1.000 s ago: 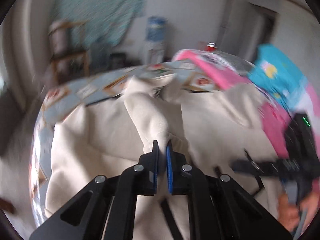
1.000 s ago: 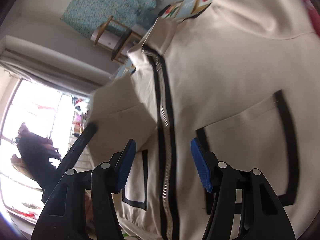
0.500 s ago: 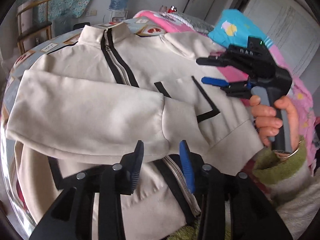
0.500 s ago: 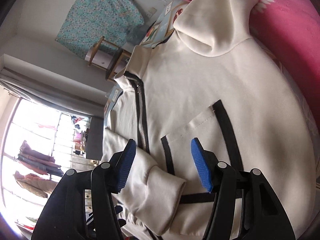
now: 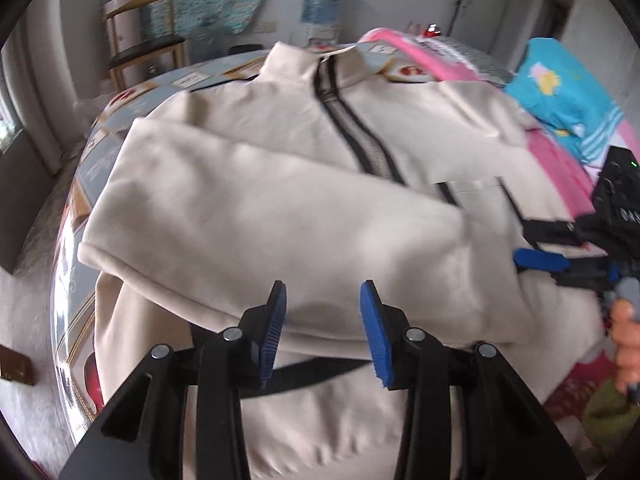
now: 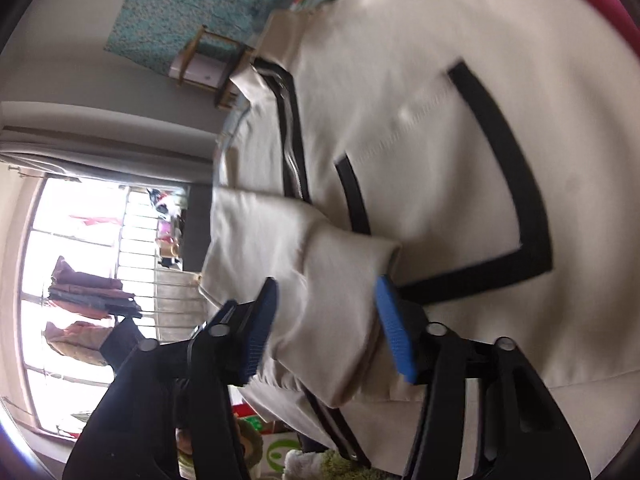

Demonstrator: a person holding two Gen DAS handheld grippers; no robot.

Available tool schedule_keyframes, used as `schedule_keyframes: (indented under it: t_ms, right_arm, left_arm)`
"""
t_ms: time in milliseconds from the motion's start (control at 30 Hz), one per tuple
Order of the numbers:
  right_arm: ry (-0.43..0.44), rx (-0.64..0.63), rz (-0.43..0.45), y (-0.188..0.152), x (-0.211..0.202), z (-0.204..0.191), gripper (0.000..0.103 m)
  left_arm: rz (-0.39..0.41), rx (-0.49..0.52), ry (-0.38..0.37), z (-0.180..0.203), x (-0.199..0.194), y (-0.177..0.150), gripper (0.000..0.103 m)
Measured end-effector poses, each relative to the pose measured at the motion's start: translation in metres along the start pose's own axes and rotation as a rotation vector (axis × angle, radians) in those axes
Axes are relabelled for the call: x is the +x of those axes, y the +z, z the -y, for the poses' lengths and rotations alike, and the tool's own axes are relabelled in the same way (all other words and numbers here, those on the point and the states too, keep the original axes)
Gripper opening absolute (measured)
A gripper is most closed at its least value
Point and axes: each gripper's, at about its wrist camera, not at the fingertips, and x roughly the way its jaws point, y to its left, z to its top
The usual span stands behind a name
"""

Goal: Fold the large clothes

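The cream zip-up jacket with black trim lies flat on the bed; one sleeve is already folded across. The left gripper is spread, empty; the right gripper is closing around the cuff. The other sleeve and body remain.

Sleeve across jacket front, on table

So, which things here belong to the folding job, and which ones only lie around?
Part of the job:
- cream jacket, one sleeve folded across its front
- left gripper, open above the sleeve
- right gripper, jaws closing around the sleeve cuff

Only lying about:
- pink bedding
- blue printed cloth
- wooden chair
- water bottle
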Motion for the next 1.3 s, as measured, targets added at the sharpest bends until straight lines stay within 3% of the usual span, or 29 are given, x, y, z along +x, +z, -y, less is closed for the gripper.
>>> schedule_keyframes:
  t_ms: [200, 433, 733, 867, 1033, 1200, 1300]
  right_arm:
    - [-0.056, 0.01, 0.0, 0.002, 0.008, 0.004, 0.033]
    - [-0.145, -0.008, 0.085, 0.0, -0.01, 0.003, 0.037]
    - [-0.137, -0.061, 0.0, -0.013, 0.014, -0.004, 0.036]
    - [-0.176, -0.107, 0.012, -0.014, 0.017, -0.009, 0.01]
    - [-0.208, -0.215, 0.053, -0.009, 0.012, -0.032, 0.007]
    - [-0.161, -0.344, 0.106, 0.031, -0.007, -0.079, 0.007]
    - [-0.158, -0.456, 0.129, 0.065, -0.013, -0.12, 0.007]
  left_arm:
    - [-0.018, -0.053, 0.022, -0.017, 0.01, -0.003, 0.037]
    - [-0.013, -0.062, 0.025, -0.021, 0.01, -0.006, 0.037]
    - [-0.01, -0.072, 0.021, -0.022, 0.01, -0.005, 0.037]
    - [0.0, -0.081, 0.009, -0.024, 0.009, -0.006, 0.037]
    - [0.091, -0.109, -0.031, -0.032, -0.011, -0.005, 0.037]
    - [0.202, -0.131, -0.02, -0.045, -0.046, -0.002, 0.037]
    - [0.238, -0.161, 0.026, -0.057, -0.06, -0.006, 0.037]
